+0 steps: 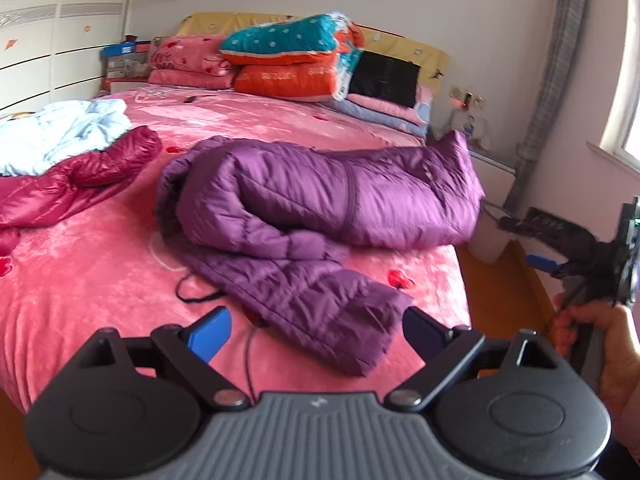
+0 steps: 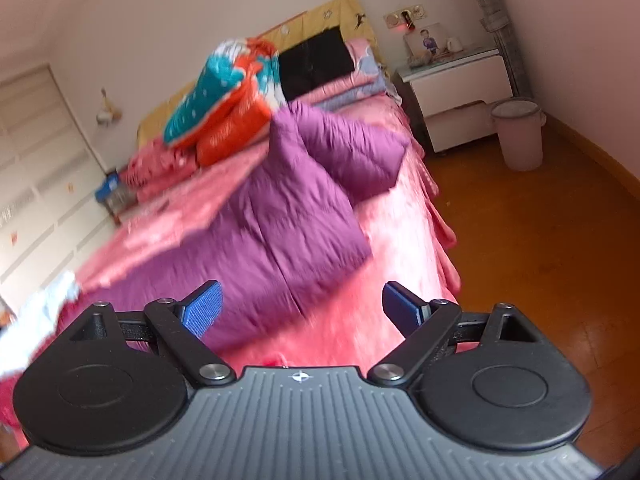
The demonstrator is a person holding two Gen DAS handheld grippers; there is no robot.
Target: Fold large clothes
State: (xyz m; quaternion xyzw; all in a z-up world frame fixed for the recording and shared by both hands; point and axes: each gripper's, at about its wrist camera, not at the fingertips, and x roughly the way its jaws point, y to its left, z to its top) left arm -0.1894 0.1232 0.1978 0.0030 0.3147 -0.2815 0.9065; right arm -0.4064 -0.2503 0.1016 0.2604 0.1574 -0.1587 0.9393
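Quilted purple puffer coat [image 1: 320,196] sits ahead of the left tool on a fuzzy pink bedspread with red hearts [image 1: 100,264]. Off to its left, a shiny magenta down jacket [image 1: 80,176], and a teal polka-dot pillow [image 1: 280,38] over orange ones further back.

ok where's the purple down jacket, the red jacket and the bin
purple down jacket [image 1: 320,196]: left wrist view, middle of its folded body
red jacket [image 1: 80,176]: left wrist view, its sleeve
bin [image 2: 518,136]: right wrist view, its side wall

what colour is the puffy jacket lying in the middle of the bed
Purple, quilted all over; the down jacket shows best in the left wrist view.
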